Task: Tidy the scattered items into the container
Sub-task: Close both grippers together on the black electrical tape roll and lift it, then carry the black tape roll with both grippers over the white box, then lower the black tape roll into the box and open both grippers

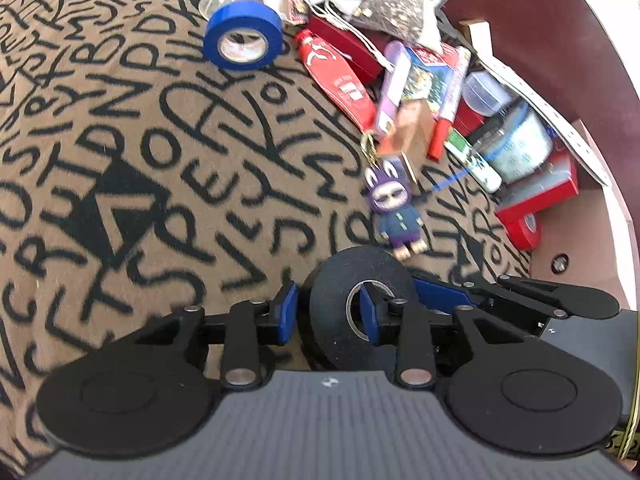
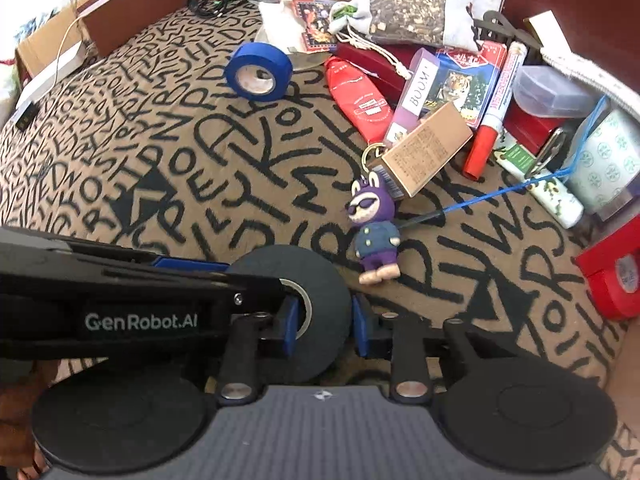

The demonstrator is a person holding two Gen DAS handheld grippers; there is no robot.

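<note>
Letter-print cloth (image 1: 120, 128) on worktop; both grippers' fingers (image 1: 289, 312) pinched black tape roll (image 1: 356, 304) walls. Next, prob.: lift w/ one, carry to container.

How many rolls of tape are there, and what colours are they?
Black tape roll, held between both grippers: 1
Blue tape roll, on the lettered cloth: 1
Red tape roll, at the right edge: 1
Total: 3 rolls
</note>
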